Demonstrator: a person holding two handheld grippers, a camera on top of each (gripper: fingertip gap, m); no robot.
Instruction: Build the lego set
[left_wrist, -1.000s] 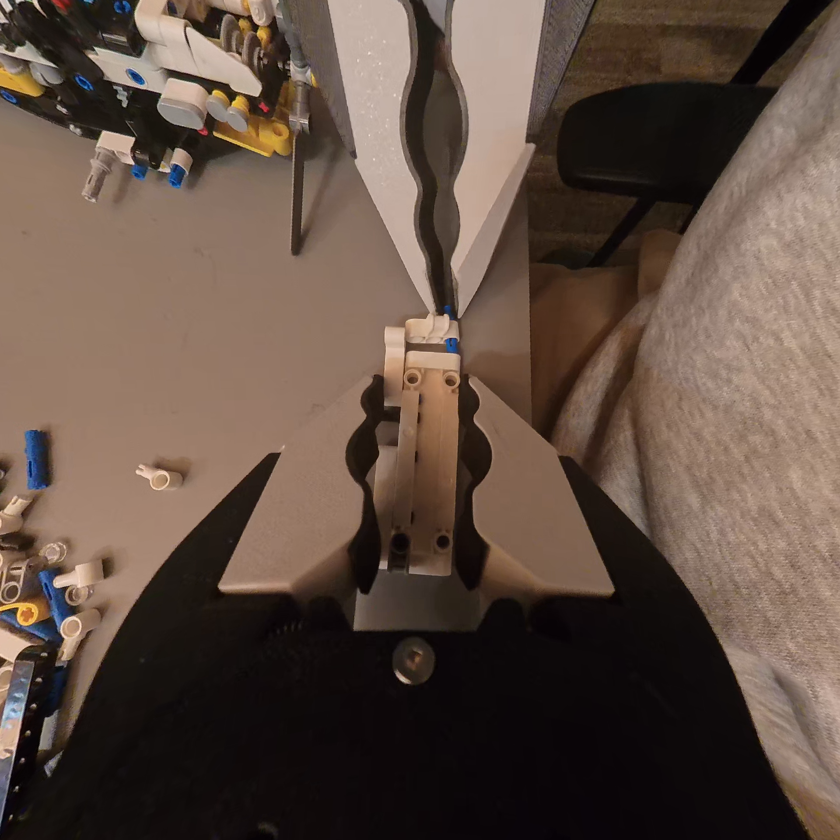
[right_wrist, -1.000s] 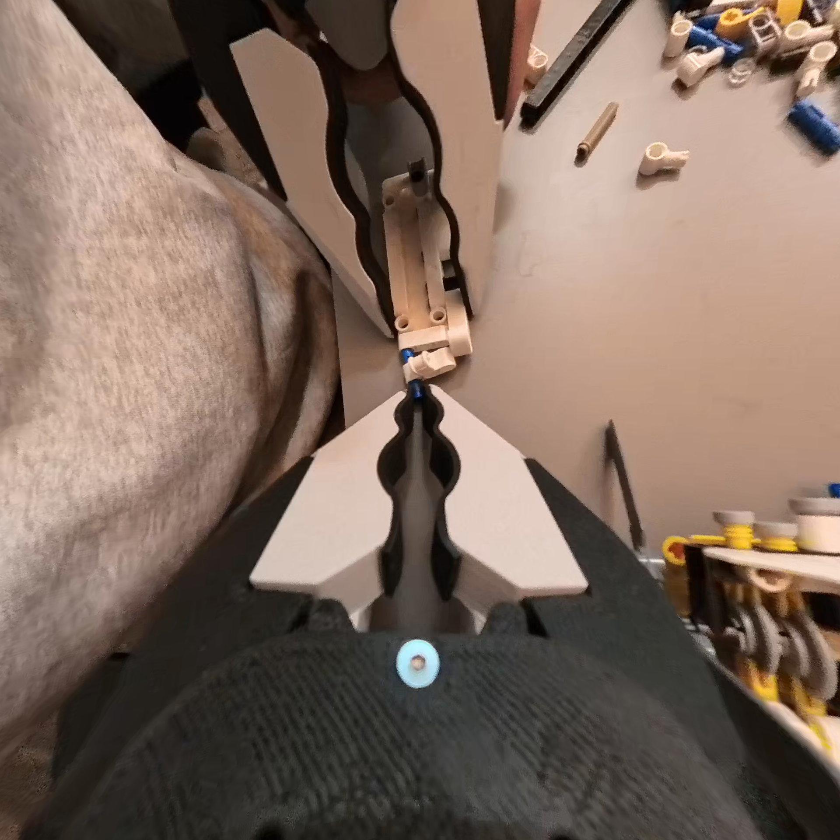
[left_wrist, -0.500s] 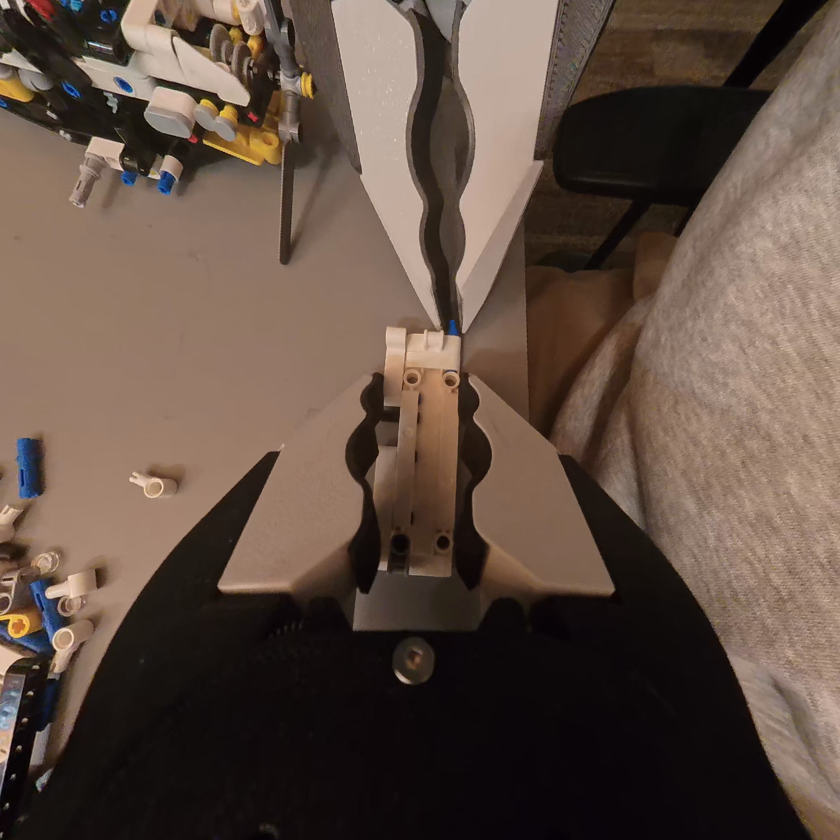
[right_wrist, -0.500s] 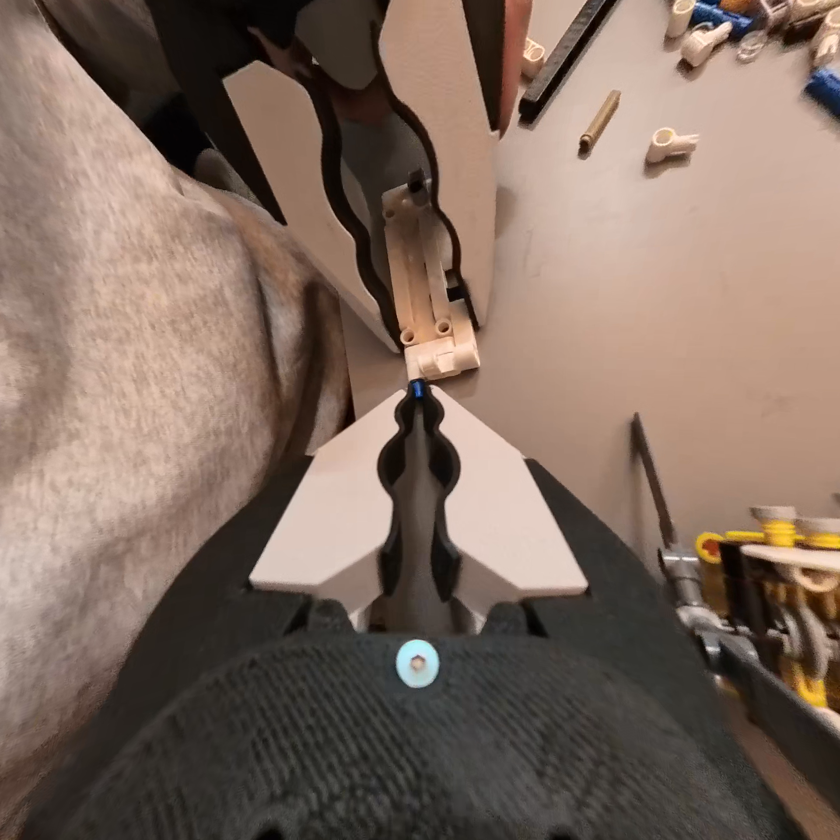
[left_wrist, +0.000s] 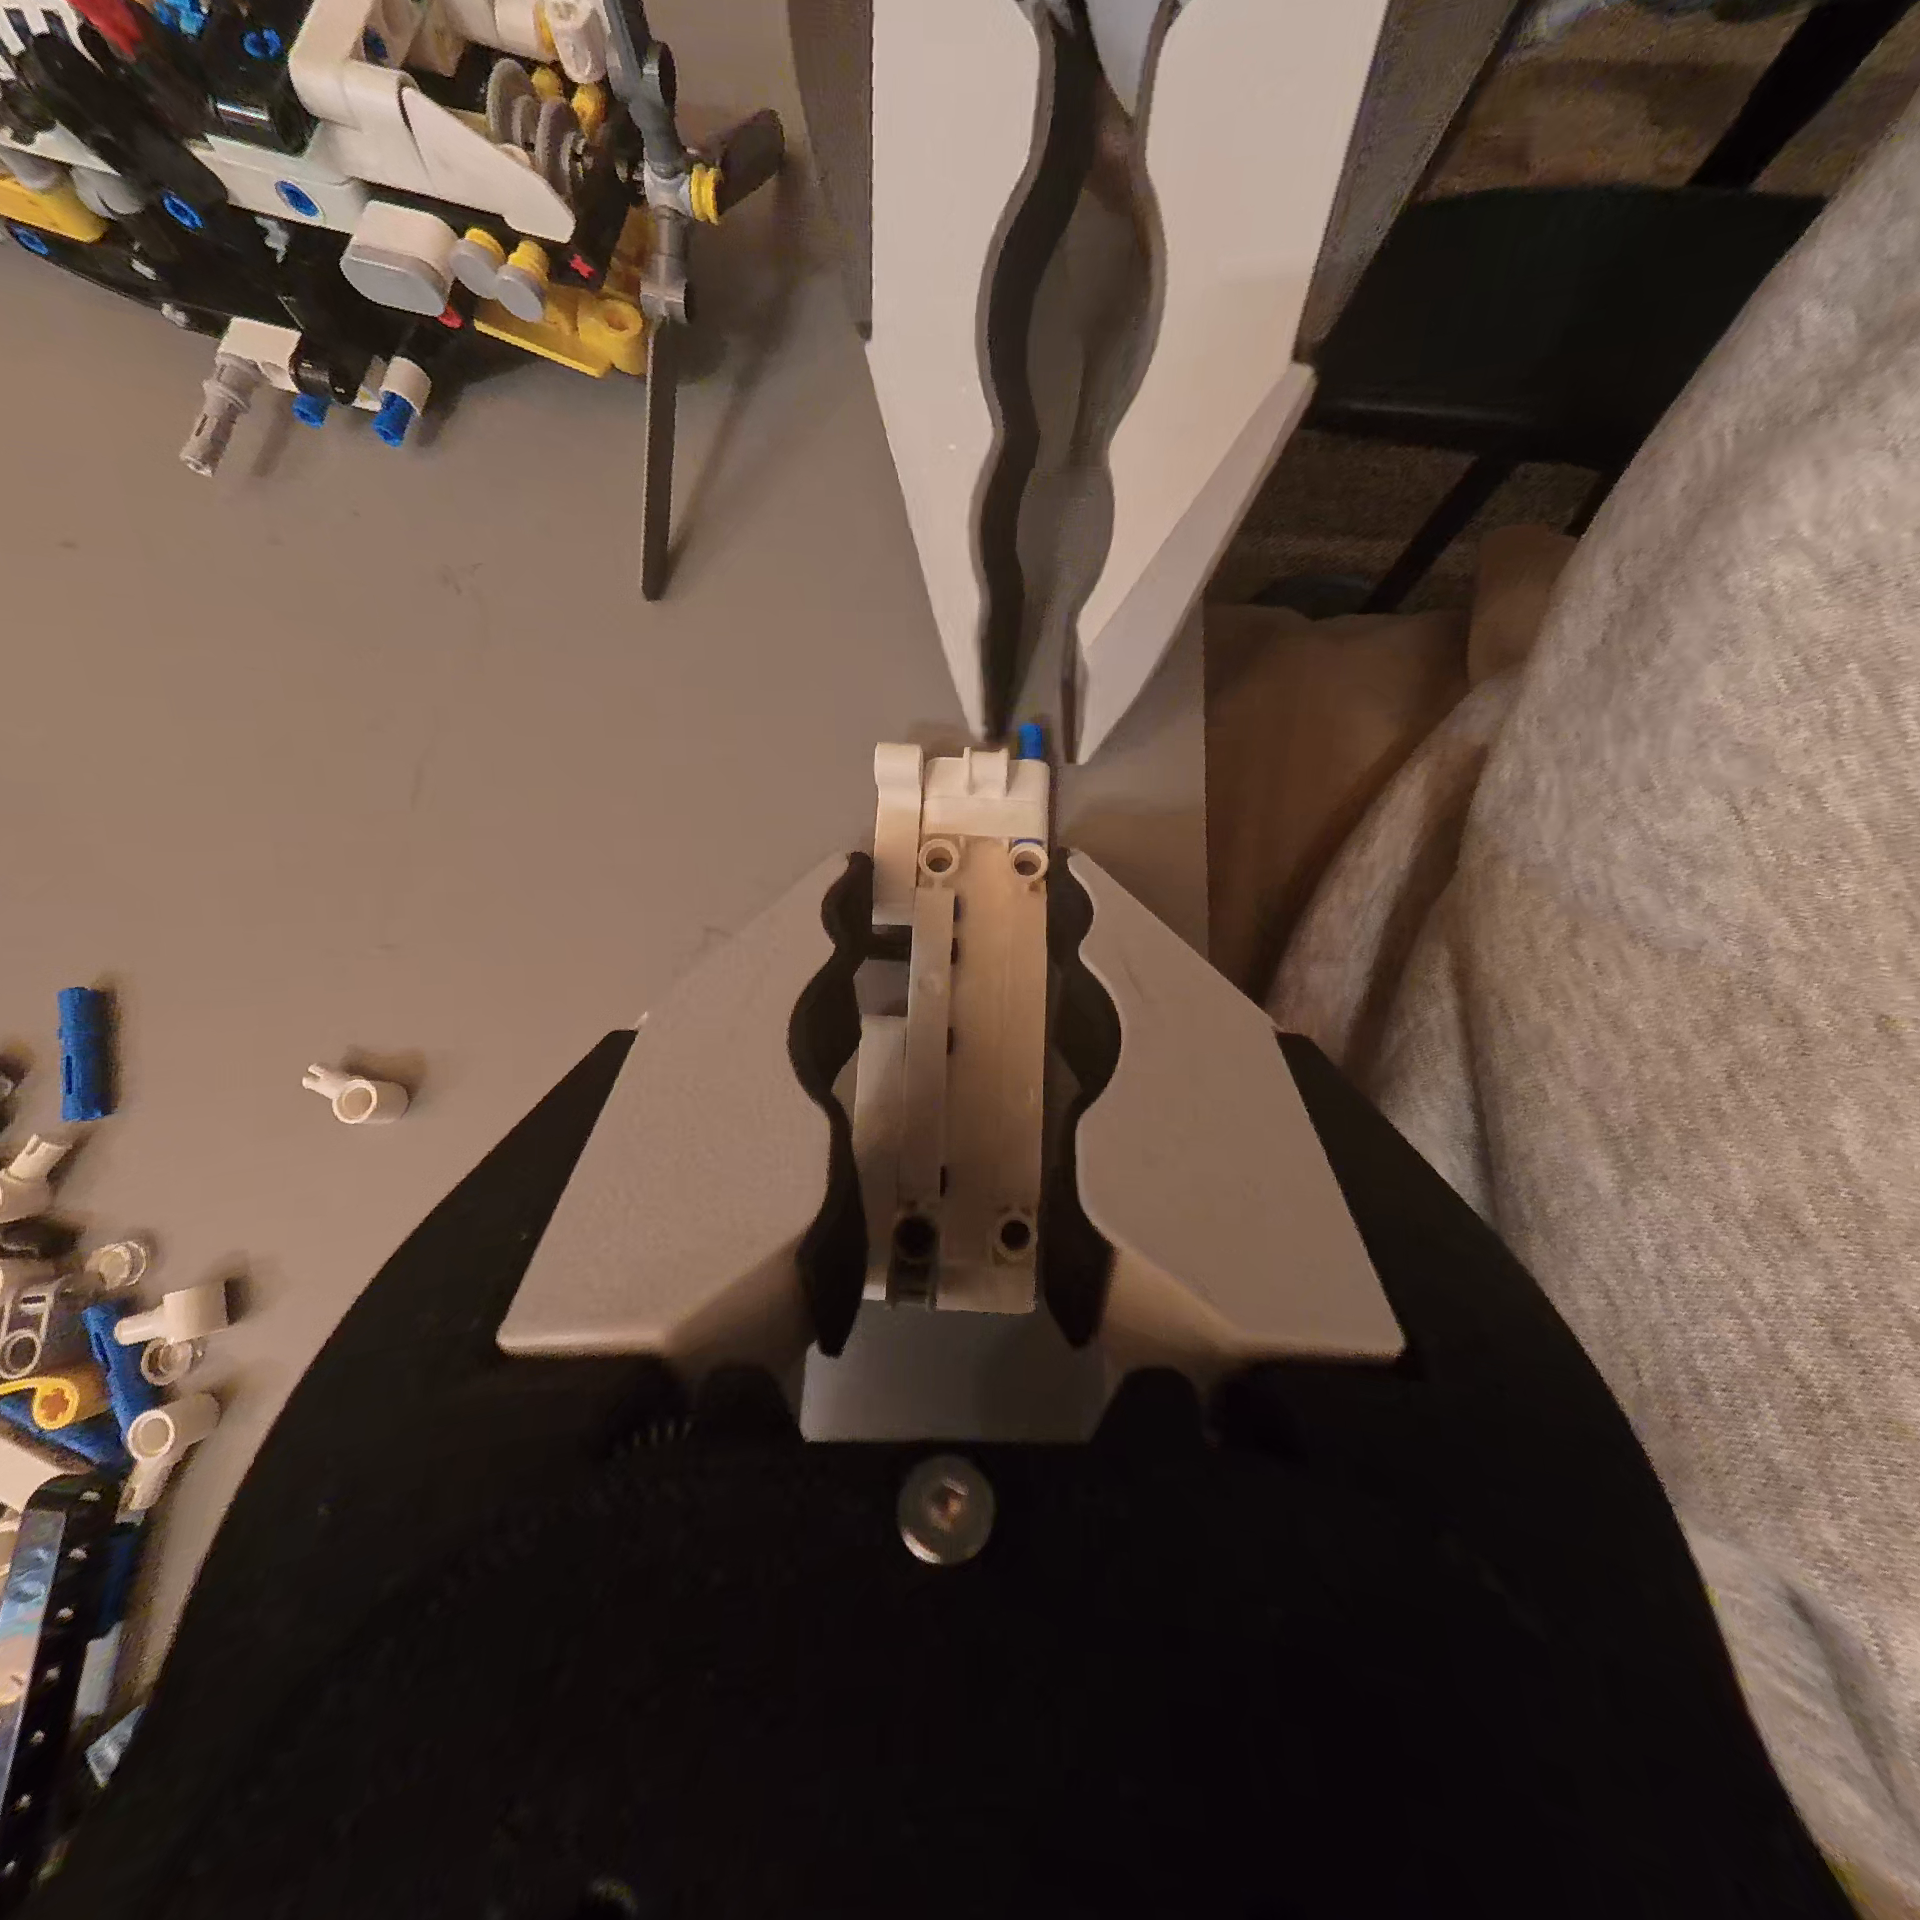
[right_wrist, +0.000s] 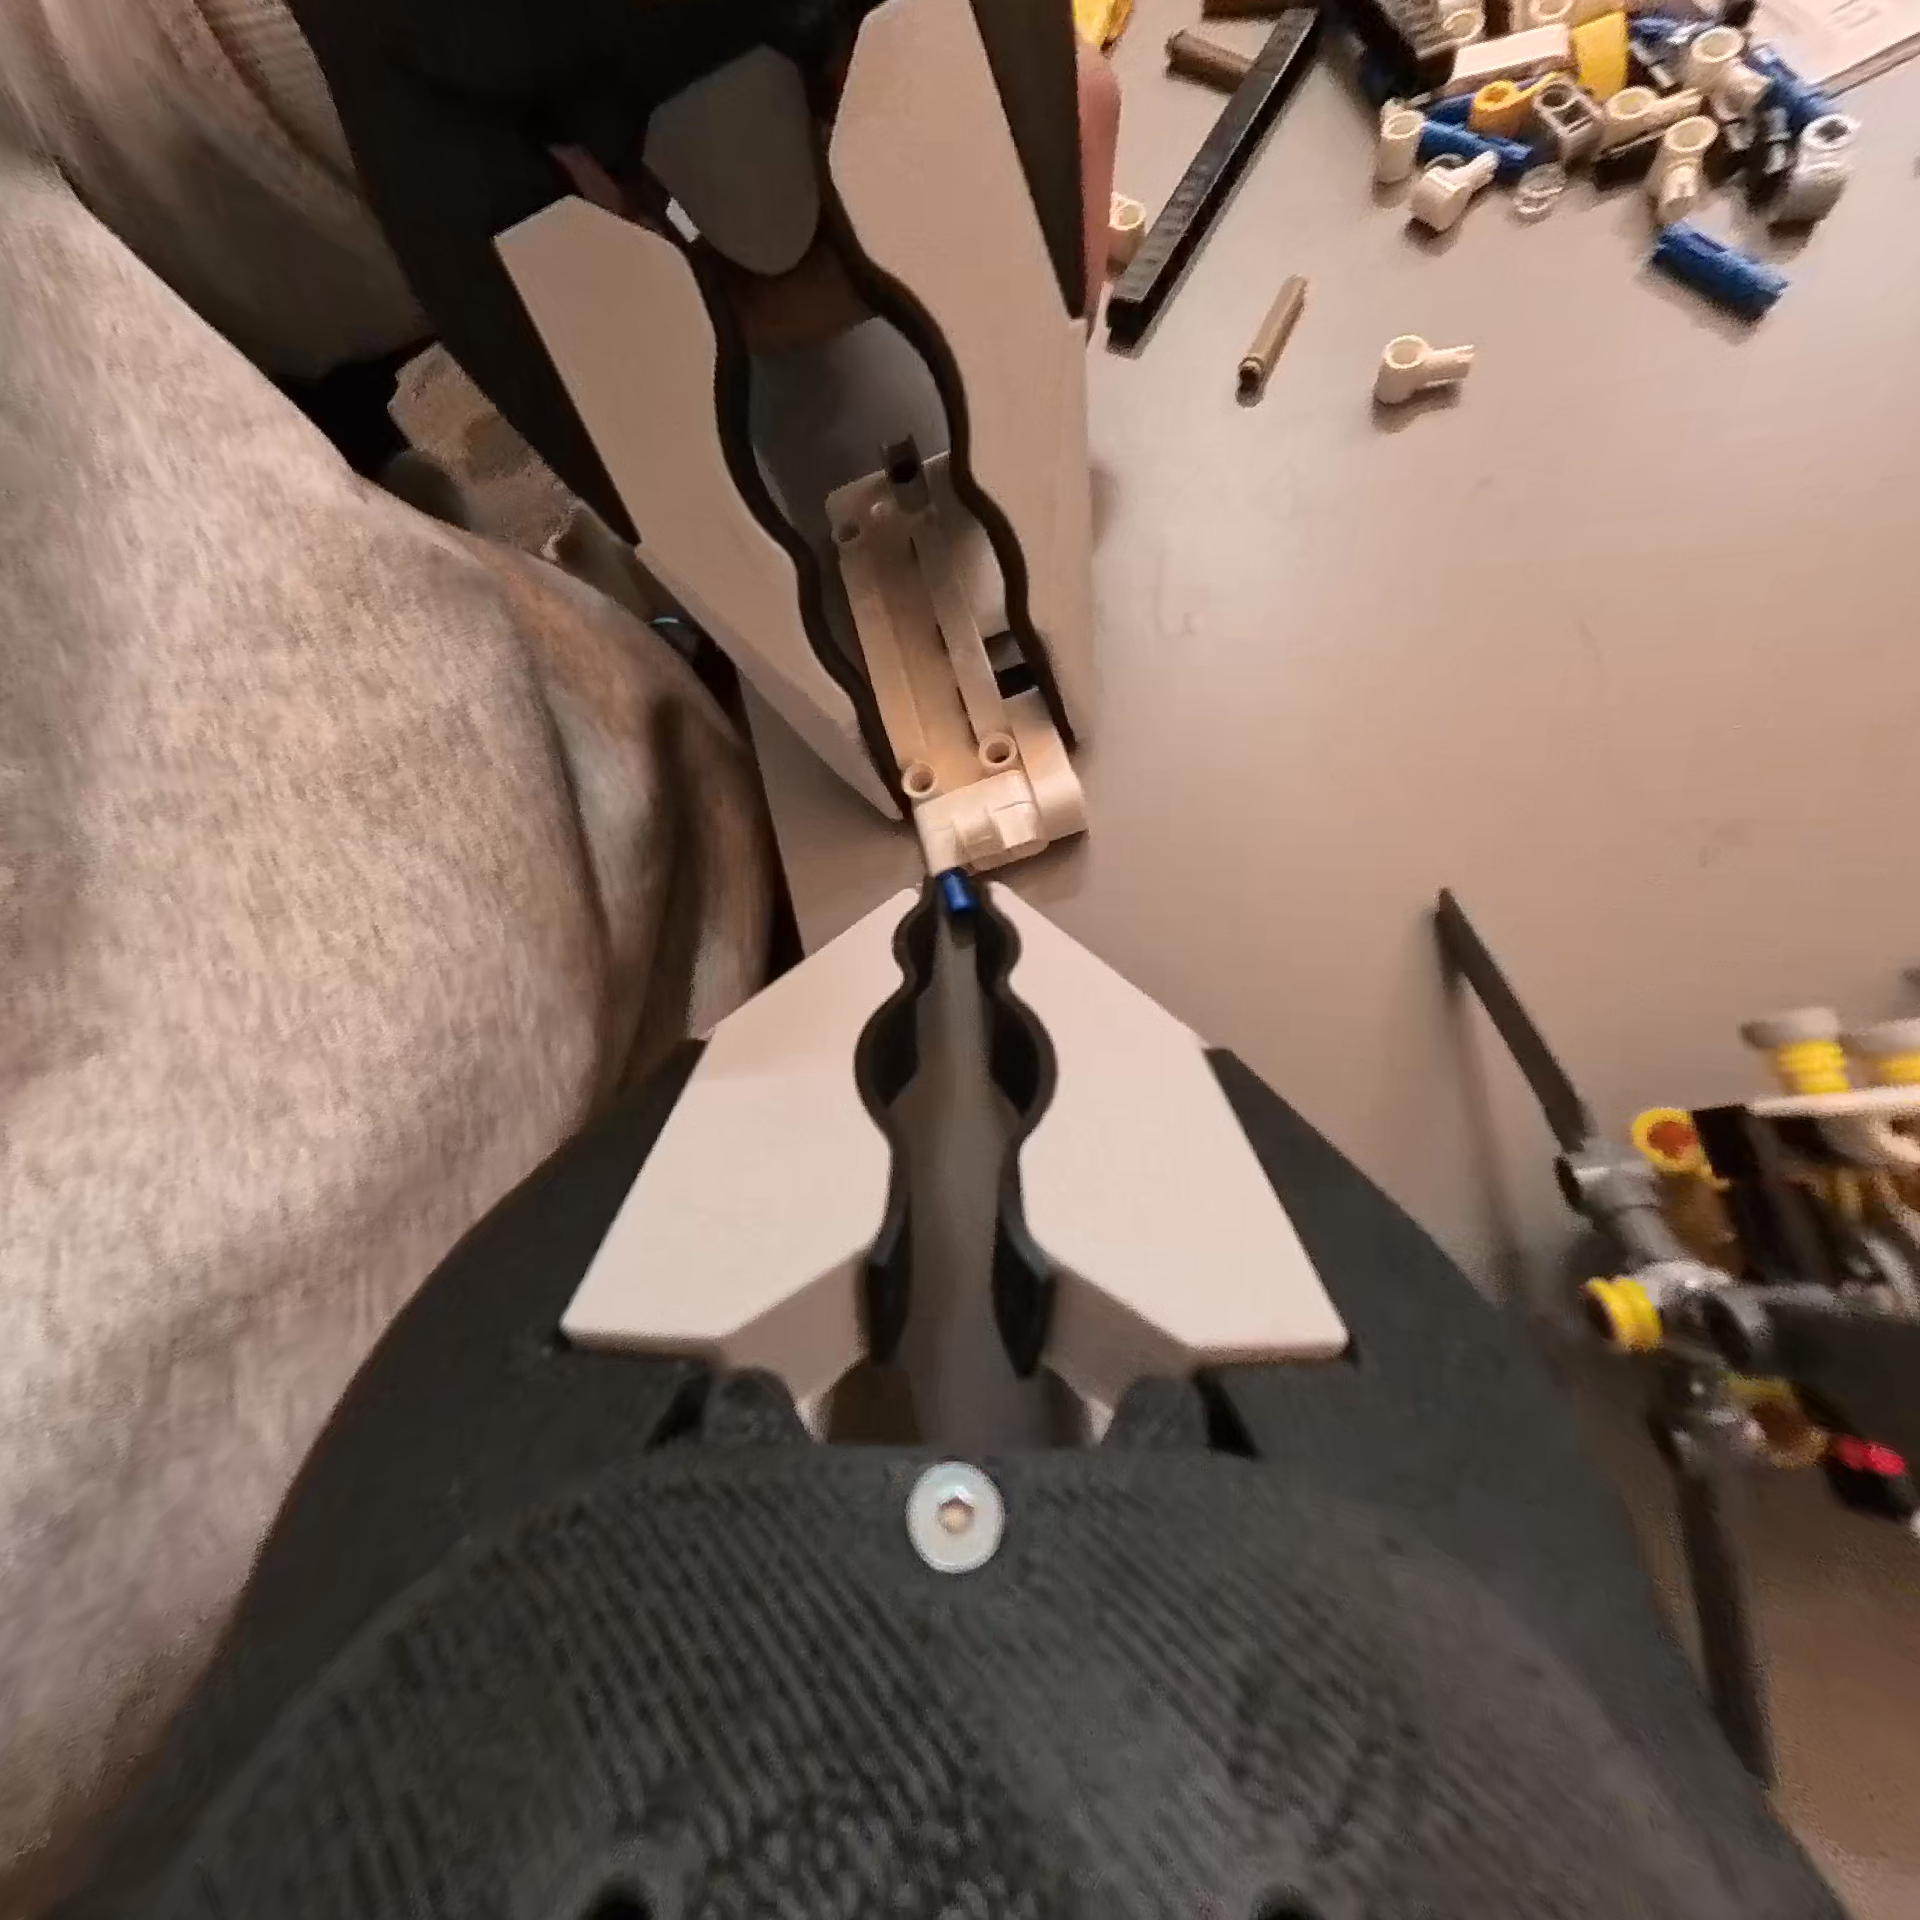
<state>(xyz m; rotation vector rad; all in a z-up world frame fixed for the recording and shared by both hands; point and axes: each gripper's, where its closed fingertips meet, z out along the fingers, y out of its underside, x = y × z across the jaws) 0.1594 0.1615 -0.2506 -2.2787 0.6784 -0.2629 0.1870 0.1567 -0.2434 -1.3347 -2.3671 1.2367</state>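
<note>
Over the worktop (left_wrist: 416, 727) edge, the left tool (left_wrist: 951, 862) clamped a white beam subassembly (left_wrist: 971, 1039) lengthwise, steadying it. Facing it, the right tool (right_wrist: 954, 902) pinched a blue pin (right_wrist: 952, 894) at its tips, lined up just beside the subassembly's end connector (right_wrist: 987, 821), probably for insertion.

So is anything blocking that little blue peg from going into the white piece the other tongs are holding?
Nothing visible does. The blue peg, pinched at the tip of the right tongs, sits just short of the white assembly clamped in the left tongs, with only a small open gap between.
</note>
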